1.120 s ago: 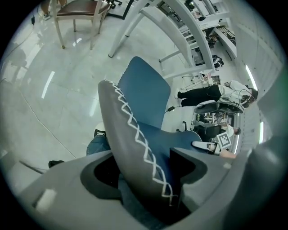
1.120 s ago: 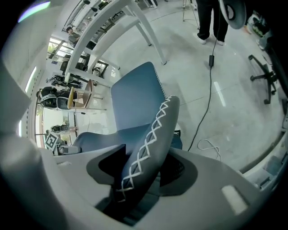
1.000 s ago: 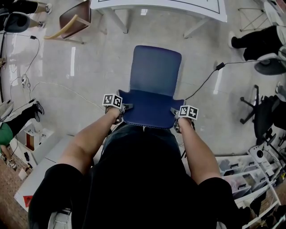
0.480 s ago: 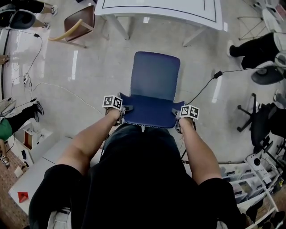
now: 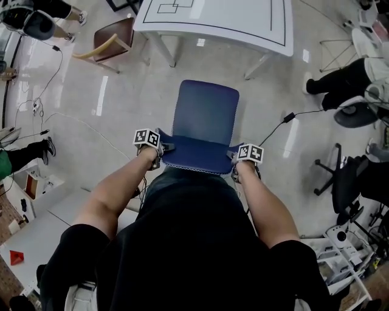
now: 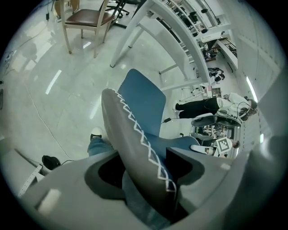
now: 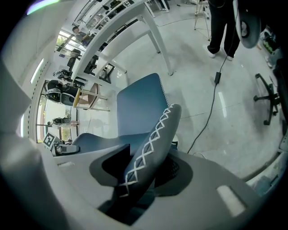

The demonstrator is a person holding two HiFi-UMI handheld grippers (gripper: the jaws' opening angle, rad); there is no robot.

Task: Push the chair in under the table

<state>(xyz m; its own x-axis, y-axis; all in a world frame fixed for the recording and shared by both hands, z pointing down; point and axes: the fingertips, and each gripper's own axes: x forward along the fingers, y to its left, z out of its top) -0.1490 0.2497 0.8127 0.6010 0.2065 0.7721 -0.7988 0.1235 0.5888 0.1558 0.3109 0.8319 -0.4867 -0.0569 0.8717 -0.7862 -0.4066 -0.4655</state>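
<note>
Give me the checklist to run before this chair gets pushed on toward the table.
1. Left claw shut on the stitched edge of the backrest: ok.
2. Right claw shut on the backrest's opposite edge: ok.
3. Floor between the blue chair and the white table: ok, nothing shows there.
4. Seat lined up between the table's legs: cannot tell. Its left side looks close to the left table leg.
5. Black cable on the chair's right, free of the chair's base: cannot tell, the base is hidden.
</note>
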